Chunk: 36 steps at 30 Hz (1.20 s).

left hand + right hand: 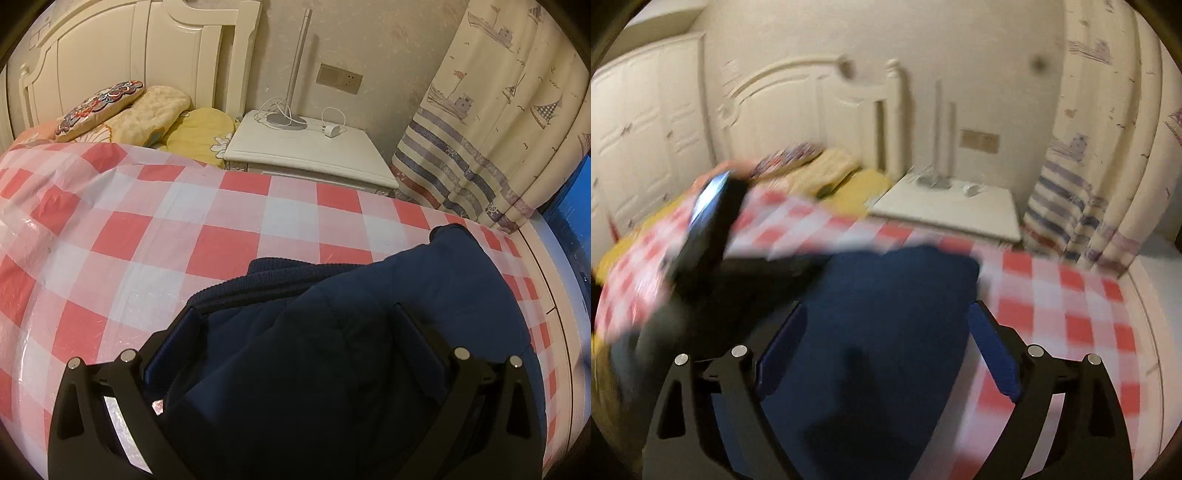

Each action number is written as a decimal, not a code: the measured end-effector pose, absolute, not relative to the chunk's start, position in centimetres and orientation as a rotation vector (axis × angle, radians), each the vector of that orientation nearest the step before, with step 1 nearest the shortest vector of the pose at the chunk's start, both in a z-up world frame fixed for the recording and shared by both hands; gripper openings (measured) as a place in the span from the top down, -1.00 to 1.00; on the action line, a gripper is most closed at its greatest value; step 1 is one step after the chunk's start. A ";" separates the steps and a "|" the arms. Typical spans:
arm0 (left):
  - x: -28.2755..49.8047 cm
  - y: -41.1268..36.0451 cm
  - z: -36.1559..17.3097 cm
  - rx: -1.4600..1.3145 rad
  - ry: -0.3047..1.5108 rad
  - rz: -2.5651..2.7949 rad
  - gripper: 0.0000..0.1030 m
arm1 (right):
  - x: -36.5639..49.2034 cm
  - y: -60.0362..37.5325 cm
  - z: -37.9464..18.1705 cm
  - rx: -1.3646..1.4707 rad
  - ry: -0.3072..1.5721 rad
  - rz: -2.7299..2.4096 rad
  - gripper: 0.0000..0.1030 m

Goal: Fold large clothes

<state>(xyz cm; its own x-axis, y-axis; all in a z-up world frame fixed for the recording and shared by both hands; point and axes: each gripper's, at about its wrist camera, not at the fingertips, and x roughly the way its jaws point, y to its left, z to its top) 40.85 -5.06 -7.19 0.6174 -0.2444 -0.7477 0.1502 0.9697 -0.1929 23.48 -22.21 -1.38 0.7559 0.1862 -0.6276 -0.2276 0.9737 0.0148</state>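
Two claws hover over the navy jacket (369,314) lying on your bed's red-checked cover (184,229). Your left claw (295,325) sits spread wide above the ribbed hem, pinching nothing. Your right claw (886,325) is also spread, the jacket lying loose beneath it. A white nightstand (306,155) stands behind.

Under my black tongs (295,325) lies a dark navy padded jacket (369,314) on the red-and-white checked plastic sheet (184,229). I see a yellow pillow (201,131), a cream curtain (491,122) with blue stripes and sailboats, and, blurred, what looks like blue pads (995,354).
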 end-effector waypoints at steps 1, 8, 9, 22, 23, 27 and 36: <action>40.8 -5.1 -7.2 -0.113 0.876 -0.227 -0.96 | 22.3 -21.3 -2.7 -0.081 0.709 0.241 -0.67; 40.4 -5.5 -6.5 -0.058 0.857 -0.195 -0.96 | 19.3 -21.3 -5.6 -0.007 0.709 0.180 -0.76; 40.0 -5.5 -6.3 -0.047 0.854 -0.187 -0.96 | 18.8 -21.3 -5.2 0.003 0.711 0.169 -0.76; 17.5 -2.3 5.9 -0.058 0.469 -0.122 -0.96 | 6.0 -22.1 -0.5 0.042 0.519 0.130 -0.85; 15.9 -2.1 6.0 -0.065 0.466 -0.107 -0.96 | 5.4 -22.1 -0.1 0.046 0.508 0.104 -0.86; 11.0 -1.9 6.0 -0.040 0.446 -0.141 -0.96 | 3.3 -21.8 1.0 0.053 0.495 0.028 -0.89; 5.1 -2.3 2.5 0.041 0.452 -0.123 -0.96 | 0.8 -19.6 0.3 0.065 0.489 0.073 -0.89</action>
<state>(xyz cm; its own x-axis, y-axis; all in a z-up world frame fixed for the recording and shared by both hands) 5.13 -2.29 2.46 0.8922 -0.1100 -0.4380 0.1279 0.9917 0.0116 0.77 -19.56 0.33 0.8801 0.0857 -0.4670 -0.0543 0.9953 0.0803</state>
